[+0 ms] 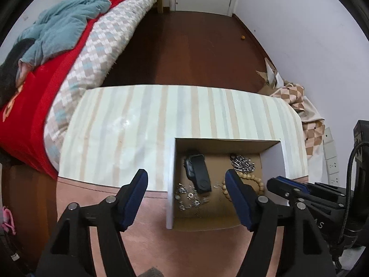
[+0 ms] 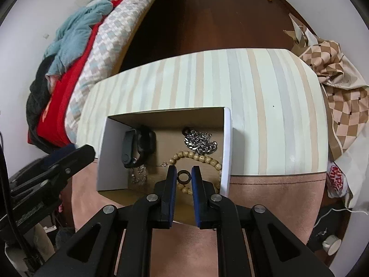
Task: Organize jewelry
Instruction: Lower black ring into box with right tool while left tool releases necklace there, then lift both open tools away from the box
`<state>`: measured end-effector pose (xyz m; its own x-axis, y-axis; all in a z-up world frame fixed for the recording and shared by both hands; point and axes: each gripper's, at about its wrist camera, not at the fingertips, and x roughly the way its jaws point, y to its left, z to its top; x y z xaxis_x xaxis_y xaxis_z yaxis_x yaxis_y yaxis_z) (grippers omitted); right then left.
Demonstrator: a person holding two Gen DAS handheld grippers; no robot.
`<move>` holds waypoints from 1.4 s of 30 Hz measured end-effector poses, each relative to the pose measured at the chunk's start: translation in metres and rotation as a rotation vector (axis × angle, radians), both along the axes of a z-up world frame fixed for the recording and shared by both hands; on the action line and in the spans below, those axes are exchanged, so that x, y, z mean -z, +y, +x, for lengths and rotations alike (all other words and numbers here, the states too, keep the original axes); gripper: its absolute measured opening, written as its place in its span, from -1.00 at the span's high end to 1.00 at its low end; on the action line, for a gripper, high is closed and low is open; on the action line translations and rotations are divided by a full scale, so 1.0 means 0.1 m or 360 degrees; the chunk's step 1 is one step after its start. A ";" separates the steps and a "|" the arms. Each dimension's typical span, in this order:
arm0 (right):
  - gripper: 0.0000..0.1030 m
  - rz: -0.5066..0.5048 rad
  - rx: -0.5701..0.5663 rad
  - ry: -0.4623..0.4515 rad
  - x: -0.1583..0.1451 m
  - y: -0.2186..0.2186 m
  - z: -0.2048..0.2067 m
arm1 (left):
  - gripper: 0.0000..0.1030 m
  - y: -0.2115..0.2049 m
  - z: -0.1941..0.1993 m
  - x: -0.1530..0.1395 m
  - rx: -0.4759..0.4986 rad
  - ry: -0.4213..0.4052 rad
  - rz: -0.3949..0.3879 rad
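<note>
The box (image 2: pixel 227 143) sits on the table (image 2: pixel 265 97), holding the watch (image 2: pixel 138 146) left of the chain (image 2: pixel 200 140), beads (image 2: pixel 198 157) nearer.

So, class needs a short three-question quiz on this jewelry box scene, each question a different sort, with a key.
1. True or false: the right hand-held gripper holds a dark ring over the box.
2. Which lies at the box's left side? A) watch B) bead bracelet C) silver chain
3. Fill in: the left hand-held gripper is ____ (open/shut).

Key: 1 true; 2 A; 3 open.
</note>
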<state>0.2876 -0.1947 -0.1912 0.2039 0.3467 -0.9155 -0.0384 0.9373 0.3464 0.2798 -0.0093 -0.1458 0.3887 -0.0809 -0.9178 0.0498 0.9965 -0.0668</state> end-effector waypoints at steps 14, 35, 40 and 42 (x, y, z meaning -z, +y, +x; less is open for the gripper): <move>-0.13 -0.0181 0.0027 -0.0107 -0.20 -0.01 -0.14 | -1.00 0.22 -0.25 -0.01 -0.0089 -0.0090 0.0087; -0.96 -0.0640 0.0195 -0.0489 -1.00 0.00 -1.21 | -1.00 0.20 -1.21 -0.62 -0.0106 -0.0334 0.0127; -0.96 -0.0626 0.0231 -0.0603 -1.39 0.01 -1.61 | -1.00 0.19 -1.57 -1.02 -0.0104 -0.0466 0.0131; -0.96 -0.0620 0.0244 -0.0648 -1.55 0.01 -1.75 | -1.00 0.18 -1.69 -1.15 -0.0099 -0.0500 0.0122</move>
